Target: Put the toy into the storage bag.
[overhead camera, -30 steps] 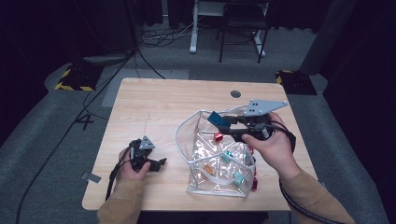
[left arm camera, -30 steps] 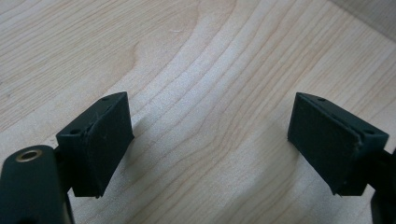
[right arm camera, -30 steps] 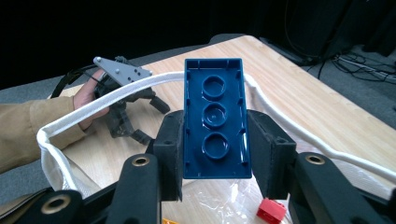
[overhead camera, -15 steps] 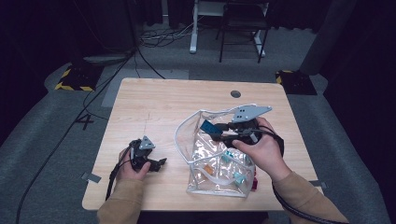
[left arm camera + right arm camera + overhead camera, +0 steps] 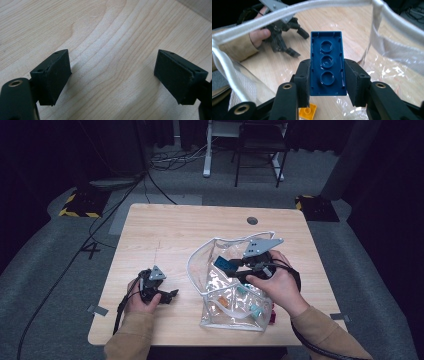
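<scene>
Since the earlier frame the right claw (image 5: 327, 82) has sunk into the clear bag (image 5: 200, 270), clenched on a blue brick (image 5: 327, 62), long axis pointing away. Small bricks (image 5: 255, 310) lie inside. Left claw (image 5: 112, 75) rests released on the surface (image 5: 175, 230).

A dark lab: hazard-taped floor boxes (image 5: 79, 202), trailing cables (image 5: 165, 162), wooden table (image 5: 170, 230).

The high view is dim and soft, with the wooden table (image 5: 170, 235) lit from above against a near-black room. Both gripper views are brighter and sharp up close; glare glints on the clear plastic bag (image 5: 392, 62), and the far hand blurs slightly.
</scene>
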`<action>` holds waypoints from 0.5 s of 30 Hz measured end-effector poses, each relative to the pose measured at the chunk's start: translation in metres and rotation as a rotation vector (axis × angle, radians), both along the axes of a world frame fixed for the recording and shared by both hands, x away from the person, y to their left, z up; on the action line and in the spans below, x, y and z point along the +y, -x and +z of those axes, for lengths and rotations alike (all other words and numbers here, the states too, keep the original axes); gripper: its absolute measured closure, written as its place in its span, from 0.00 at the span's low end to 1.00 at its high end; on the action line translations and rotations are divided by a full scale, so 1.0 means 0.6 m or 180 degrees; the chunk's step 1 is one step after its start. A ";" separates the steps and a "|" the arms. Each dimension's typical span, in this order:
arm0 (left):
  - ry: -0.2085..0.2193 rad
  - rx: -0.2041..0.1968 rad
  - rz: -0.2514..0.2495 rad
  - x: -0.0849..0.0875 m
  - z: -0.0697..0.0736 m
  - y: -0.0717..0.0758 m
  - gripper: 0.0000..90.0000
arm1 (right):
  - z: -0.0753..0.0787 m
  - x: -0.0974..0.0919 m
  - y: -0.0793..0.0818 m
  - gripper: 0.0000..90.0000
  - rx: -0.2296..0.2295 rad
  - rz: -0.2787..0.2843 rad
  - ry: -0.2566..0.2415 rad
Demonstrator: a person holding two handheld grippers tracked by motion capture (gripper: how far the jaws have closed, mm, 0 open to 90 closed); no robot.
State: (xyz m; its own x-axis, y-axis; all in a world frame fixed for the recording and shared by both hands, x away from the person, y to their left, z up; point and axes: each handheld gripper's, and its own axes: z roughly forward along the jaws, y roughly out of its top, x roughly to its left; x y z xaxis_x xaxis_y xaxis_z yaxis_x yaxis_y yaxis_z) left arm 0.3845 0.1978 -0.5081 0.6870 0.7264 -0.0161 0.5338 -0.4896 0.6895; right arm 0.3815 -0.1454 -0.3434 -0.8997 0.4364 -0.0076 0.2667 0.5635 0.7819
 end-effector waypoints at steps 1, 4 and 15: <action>-0.0002 -0.0002 0.0000 0.000 0.000 0.000 0.16 | -0.002 0.000 0.000 0.66 0.0024 -0.0008 0.0021; -0.0003 -0.0002 -0.0001 0.000 0.000 0.000 0.16 | -0.007 -0.003 0.000 0.65 0.0088 -0.0033 0.0046; -0.0001 -0.0001 0.0000 0.000 0.000 0.000 0.16 | 0.001 -0.018 0.001 0.44 0.0065 -0.0124 -0.0248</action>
State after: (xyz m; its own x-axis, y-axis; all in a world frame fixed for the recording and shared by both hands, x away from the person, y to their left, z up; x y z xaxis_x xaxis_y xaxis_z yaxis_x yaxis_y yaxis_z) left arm 0.3846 0.1978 -0.5080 0.6871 0.7264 -0.0155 0.5334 -0.4899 0.6895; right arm 0.3812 -0.1560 -0.3426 -0.8817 0.4696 0.0459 0.3035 0.4900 0.8172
